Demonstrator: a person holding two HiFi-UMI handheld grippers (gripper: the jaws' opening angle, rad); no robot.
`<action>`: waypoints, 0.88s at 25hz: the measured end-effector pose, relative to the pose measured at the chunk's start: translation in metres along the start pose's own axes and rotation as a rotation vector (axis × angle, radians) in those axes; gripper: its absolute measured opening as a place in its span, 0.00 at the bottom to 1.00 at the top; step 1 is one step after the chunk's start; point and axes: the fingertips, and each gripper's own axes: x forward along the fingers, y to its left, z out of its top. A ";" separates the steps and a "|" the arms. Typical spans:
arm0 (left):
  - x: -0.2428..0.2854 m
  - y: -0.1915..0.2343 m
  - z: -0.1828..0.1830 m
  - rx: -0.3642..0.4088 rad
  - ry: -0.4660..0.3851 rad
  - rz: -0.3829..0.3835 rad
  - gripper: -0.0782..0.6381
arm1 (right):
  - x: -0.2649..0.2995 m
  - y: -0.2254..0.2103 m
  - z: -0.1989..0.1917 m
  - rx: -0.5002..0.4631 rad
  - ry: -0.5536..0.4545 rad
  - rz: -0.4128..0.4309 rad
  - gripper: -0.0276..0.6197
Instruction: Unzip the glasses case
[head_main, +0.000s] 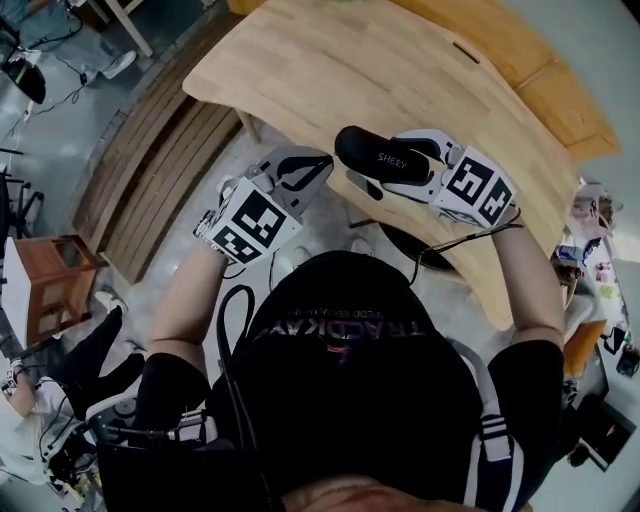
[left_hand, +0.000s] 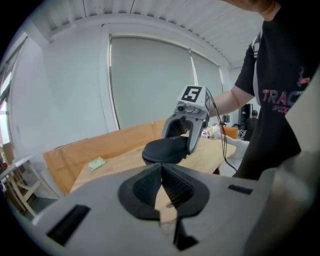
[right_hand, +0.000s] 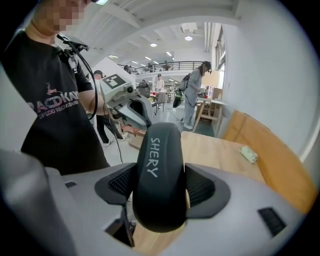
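A black zipped glasses case (head_main: 362, 148) with white lettering is clamped across its width between the pads of my right gripper (head_main: 385, 162). It is held in the air over the near edge of the wooden table (head_main: 400, 60). In the right gripper view the case (right_hand: 157, 175) fills the gap between the jaws of the right gripper (right_hand: 160, 189). My left gripper (head_main: 318, 166) is shut with nothing between its pads. It hangs just left of the case, a short gap away. From the left gripper view, the left gripper (left_hand: 161, 172) points at the case (left_hand: 165, 150).
A small pale green object (left_hand: 97, 163) lies far back on the table. A wooden slatted bench (head_main: 160, 170) and a small wooden stool (head_main: 40, 285) stand on the floor to the left. Several people (right_hand: 192, 92) stand in the room behind. A cable (head_main: 455, 240) trails from the right gripper.
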 end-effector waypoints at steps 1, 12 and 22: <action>0.002 -0.003 -0.001 -0.005 0.002 -0.008 0.13 | 0.001 -0.003 0.000 0.017 0.001 -0.013 0.54; 0.033 -0.040 -0.002 -0.007 0.023 -0.104 0.13 | 0.018 -0.008 0.013 0.070 0.030 -0.058 0.53; 0.038 -0.055 -0.011 -0.004 0.043 -0.155 0.13 | 0.024 0.005 0.006 -0.042 0.106 -0.045 0.53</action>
